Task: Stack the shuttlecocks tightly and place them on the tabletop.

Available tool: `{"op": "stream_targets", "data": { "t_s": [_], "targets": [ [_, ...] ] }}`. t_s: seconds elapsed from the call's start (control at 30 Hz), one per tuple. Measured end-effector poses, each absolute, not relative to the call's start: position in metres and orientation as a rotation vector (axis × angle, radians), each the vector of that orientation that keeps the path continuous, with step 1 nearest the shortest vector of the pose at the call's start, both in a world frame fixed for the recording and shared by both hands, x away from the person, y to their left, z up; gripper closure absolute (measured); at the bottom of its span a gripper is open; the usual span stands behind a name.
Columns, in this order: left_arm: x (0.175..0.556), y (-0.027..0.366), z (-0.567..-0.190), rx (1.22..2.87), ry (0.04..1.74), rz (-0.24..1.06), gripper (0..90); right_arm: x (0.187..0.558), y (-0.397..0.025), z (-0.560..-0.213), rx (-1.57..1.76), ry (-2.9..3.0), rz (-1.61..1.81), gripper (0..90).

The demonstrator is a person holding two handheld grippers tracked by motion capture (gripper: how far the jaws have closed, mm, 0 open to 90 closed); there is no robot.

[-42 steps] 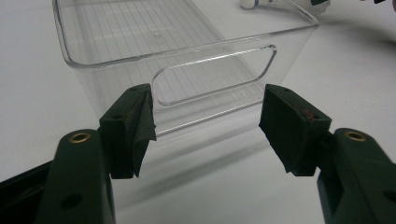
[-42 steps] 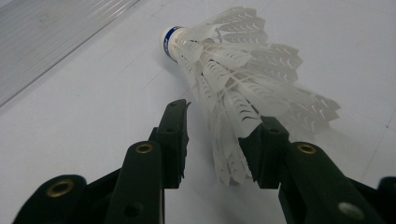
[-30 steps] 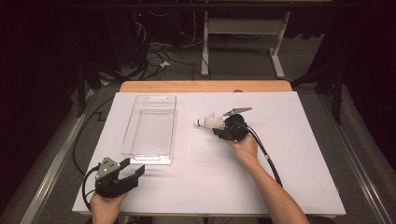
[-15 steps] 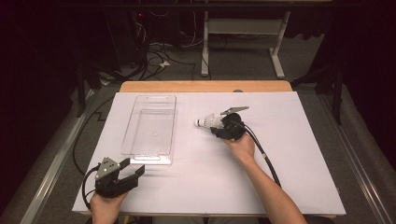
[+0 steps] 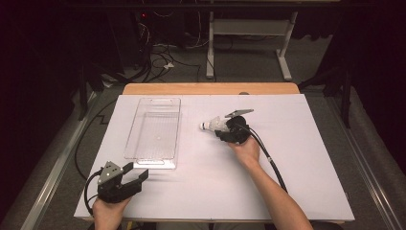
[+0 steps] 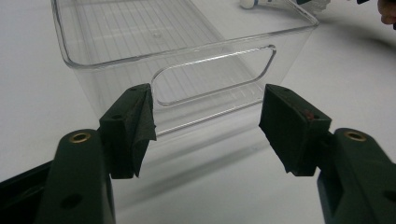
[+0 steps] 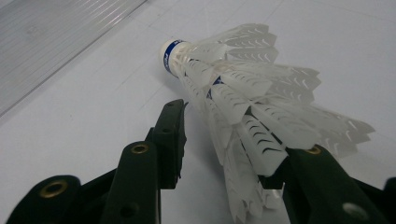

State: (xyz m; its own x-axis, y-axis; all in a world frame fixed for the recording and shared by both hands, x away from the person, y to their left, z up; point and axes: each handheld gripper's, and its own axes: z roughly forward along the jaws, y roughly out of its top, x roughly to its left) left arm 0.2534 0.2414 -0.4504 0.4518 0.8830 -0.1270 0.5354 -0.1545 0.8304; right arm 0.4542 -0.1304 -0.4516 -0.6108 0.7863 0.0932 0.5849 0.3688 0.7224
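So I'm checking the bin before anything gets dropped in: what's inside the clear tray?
The clear tray holds nothing: its ribbed floor and the white table show through it. The shuttlecock sits outside it, at the right gripper.

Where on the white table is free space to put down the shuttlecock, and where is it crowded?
The clear plastic bin is bare inside. The white table is bare right of the right gripper and between both hands. It is tight only around the white feather shuttlecock between the right jaws, and before the left gripper facing the bin's near wall.

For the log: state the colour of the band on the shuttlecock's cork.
Blue, on the white shuttlecock; right gripper view.
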Motion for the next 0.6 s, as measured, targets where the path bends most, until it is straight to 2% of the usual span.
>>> {"op": "stream_targets", "data": {
  "t_s": [0.27, 0.6],
  "targets": [
    [0.2535, 0.2416, -0.4504, 1.825, 1.204, 0.497, 36.0, 0.4559, -0.1289, -0.4526, 1.217, 2.36, 1.08, 61.9],
    [0.2532, 0.2413, -0.4503, 1.825, 1.202, 0.497, 36.0, 0.456, -0.1267, -0.4525, 1.213, 2.36, 1.07, 73.1]
  ]
}}
